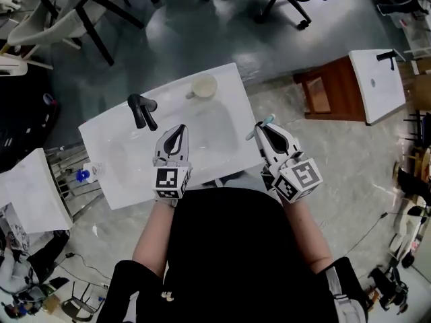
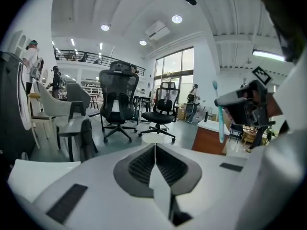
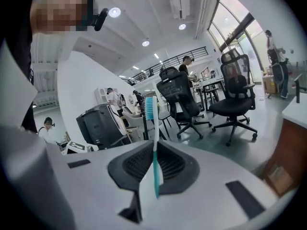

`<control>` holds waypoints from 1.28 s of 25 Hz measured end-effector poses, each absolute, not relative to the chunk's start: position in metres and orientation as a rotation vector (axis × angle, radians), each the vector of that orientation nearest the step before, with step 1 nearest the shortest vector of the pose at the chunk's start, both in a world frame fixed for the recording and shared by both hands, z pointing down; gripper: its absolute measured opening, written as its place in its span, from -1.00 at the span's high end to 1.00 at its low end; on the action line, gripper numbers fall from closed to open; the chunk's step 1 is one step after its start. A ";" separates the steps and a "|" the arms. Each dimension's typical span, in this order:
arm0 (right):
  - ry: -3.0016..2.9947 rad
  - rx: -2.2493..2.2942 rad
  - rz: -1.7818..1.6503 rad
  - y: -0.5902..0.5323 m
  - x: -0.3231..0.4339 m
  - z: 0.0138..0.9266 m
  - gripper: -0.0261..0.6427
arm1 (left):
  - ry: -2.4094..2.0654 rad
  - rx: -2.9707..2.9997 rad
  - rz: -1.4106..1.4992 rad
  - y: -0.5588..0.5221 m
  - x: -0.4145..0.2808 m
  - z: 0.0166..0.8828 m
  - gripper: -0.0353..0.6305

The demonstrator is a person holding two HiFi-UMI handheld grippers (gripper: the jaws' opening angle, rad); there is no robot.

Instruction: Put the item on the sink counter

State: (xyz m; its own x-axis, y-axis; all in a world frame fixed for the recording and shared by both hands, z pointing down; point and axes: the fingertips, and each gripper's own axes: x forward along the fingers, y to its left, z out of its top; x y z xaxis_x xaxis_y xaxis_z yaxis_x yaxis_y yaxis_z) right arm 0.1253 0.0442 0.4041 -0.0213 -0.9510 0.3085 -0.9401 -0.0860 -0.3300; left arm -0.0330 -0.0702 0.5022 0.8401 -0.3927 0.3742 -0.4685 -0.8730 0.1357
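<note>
A white sink counter [image 1: 232, 96] with a shallow basin stands right in front of me. A teal-and-white toothbrush [image 3: 154, 145] stands upright in my right gripper [image 3: 154, 150], which is shut on its handle with the bristles pointing up. In the head view that gripper [image 1: 262, 128] hovers just off the counter's right edge with the toothbrush [image 1: 267, 120] sticking out sideways. My left gripper [image 1: 180, 130] hangs over the basin's front part. Its jaws [image 2: 155, 147] are shut with nothing between them. The left gripper view also catches the toothbrush [image 2: 220, 121] at the right.
A black faucet [image 1: 142, 110] rises at the counter's left and a pale cup [image 1: 203, 86] sits on its far rim. A wire rack [image 1: 71, 177] stands to the left. A second white sink [image 1: 377, 83] on a wooden cabinet [image 1: 333, 89] stands at the right. Office chairs [image 1: 81, 12] stand beyond.
</note>
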 end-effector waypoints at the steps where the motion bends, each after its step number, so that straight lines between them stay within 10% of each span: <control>1: 2.121 -2.166 -0.719 0.037 0.125 0.404 0.78 | -0.673 2.788 0.497 -0.070 -0.039 0.500 0.82; 32: 2.542 -1.881 -0.789 -0.148 0.109 0.495 0.78 | -1.254 2.405 0.610 -0.029 -0.187 0.516 0.82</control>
